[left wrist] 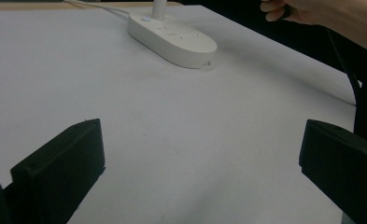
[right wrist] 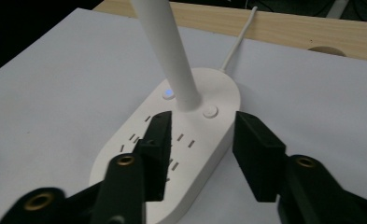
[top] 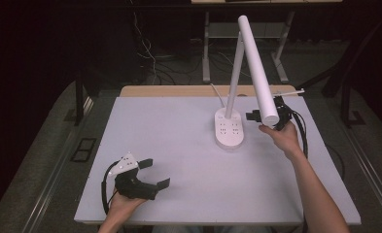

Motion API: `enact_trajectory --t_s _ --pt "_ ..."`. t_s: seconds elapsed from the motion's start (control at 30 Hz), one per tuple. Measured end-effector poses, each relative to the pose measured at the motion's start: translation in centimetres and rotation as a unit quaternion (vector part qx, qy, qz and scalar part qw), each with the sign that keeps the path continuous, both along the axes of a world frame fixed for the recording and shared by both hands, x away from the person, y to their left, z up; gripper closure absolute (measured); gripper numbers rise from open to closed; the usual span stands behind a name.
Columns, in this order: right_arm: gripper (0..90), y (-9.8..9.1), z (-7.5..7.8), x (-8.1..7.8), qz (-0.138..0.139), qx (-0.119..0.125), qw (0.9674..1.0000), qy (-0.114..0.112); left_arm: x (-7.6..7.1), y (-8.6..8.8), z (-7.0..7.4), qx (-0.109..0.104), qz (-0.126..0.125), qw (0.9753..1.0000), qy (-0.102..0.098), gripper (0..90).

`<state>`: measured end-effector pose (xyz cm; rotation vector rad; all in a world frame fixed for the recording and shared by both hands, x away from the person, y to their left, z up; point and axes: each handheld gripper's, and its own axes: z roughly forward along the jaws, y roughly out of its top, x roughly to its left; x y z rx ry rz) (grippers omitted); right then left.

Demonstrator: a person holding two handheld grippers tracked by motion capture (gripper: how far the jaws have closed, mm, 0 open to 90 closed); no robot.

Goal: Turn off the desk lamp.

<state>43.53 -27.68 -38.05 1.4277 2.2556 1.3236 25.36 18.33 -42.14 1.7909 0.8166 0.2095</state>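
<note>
A white desk lamp stands on the white table top (top: 179,150), right of centre. Its oval base (top: 230,130) carries socket slots, and its long tube head (top: 257,68) slants down to the right. My right gripper (top: 252,116) hovers just right of the base, partly hidden behind the lamp head. In the right gripper view it (right wrist: 203,128) is open, jaws spread above the base (right wrist: 221,88) near the upright stem (right wrist: 169,51) and a blue-lit button (right wrist: 168,93). My left gripper (top: 158,173) lies open at the front left, holding nothing; ahead of it (left wrist: 202,158) the base (left wrist: 172,39) sits far off.
A white cord (right wrist: 237,44) runs from the lamp base back over the wooden edge (top: 203,91). A second round button (right wrist: 210,111) sits beside the stem. The right hand (left wrist: 307,11) is raised past the base. Dark floor with cables and desk legs lies beyond.
</note>
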Motion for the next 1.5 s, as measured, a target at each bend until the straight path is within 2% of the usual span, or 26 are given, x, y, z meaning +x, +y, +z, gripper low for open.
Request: enact_trajectory --t_s 0.07,0.1,0.13,0.17,0.3,0.33,0.37,0.43,0.53,0.6,0.67,0.87,1.0,1.13,1.17,1.33,1.5 --pt "44.7 -0.1 0.3 -0.5 0.001 0.004 1.0 0.0 -0.1 -0.1 0.0 -0.002 0.0 1.0 0.001 0.0" --pt "44.7 -0.1 0.3 -0.5 0.001 0.004 1.0 0.0 -0.1 -0.1 0.0 -0.002 0.0 1.0 0.001 0.0" --pt "37.9 -0.3 0.6 -1.0 0.002 0.009 1.0 -0.002 -0.1 -0.1 0.0 -0.002 0.0 1.0 0.0 0.0" --pt "37.9 -0.3 0.6 -1.0 0.002 0.009 1.0 -0.002 -0.1 -0.1 0.0 -0.001 -0.001 1.0 -0.001 0.0" --pt "10.7 -0.5 1.3 -2.4 0.01 0.012 0.9998 -0.012 -0.1 -0.1 0.1 -0.003 -0.001 1.0 -0.001 0.0" --pt "10.1 -0.5 1.4 -2.6 0.012 0.01 0.9998 -0.011 -0.2 -0.1 0.1 -0.003 -0.001 1.0 -0.001 0.0" --pt "3.7 -0.6 1.4 -2.9 0.007 0.006 0.9999 -0.012 -0.2 -0.1 0.1 -0.003 -0.002 1.0 -0.002 0.0" --pt "0.6 -0.7 1.4 -3.1 0.009 0.007 0.9999 -0.007 -0.2 -0.1 0.1 -0.002 -0.002 1.0 -0.002 0.0" --pt "0.5 -0.8 1.1 -4.1 0.018 0.015 0.9997 0.005 -0.4 0.0 0.2 -0.006 0.0 1.0 -0.003 0.0" --pt "0.5 -0.8 1.0 -5.4 0.021 0.024 0.9995 0.005 -0.4 0.0 0.2 -0.007 0.001 1.0 -0.004 0.0" --pt "0.5 -0.9 1.0 -5.9 0.023 0.027 0.9994 0.0 -0.4 0.0 0.2 -0.007 0.002 1.0 -0.004 0.0" --pt "0.6 -1.0 1.0 -9.1 0.034 0.04 0.9983 -0.024 -0.4 -0.1 0.2 -0.007 0.002 1.0 -0.003 0.0" --pt "0.6 -1.1 1.0 -10.2 0.038 0.044 0.998 -0.027 -0.3 -0.1 0.2 -0.005 0.001 1.0 -0.003 0.0" --pt "0.6 -1.1 0.6 -12.3 0.042 0.048 0.9973 -0.035 -0.3 0.0 0.2 -0.005 0.001 1.0 -0.006 0.0" --pt "0.6 -1.1 0.6 -12.3 0.042 0.048 0.9973 -0.035 -0.3 0.0 0.2 -0.005 0.001 1.0 -0.006 0.0" --pt "0.6 -1.3 -0.7 -14.8 0.044 0.054 0.9971 -0.032 -0.3 0.0 0.2 -0.005 0.001 1.0 -0.006 0.0" --pt "0.6 -1.3 -2.5 -16.3 0.04 0.042 0.9978 -0.033 -0.3 -0.1 0.2 -0.003 0.002 1.0 -0.005 0.0"
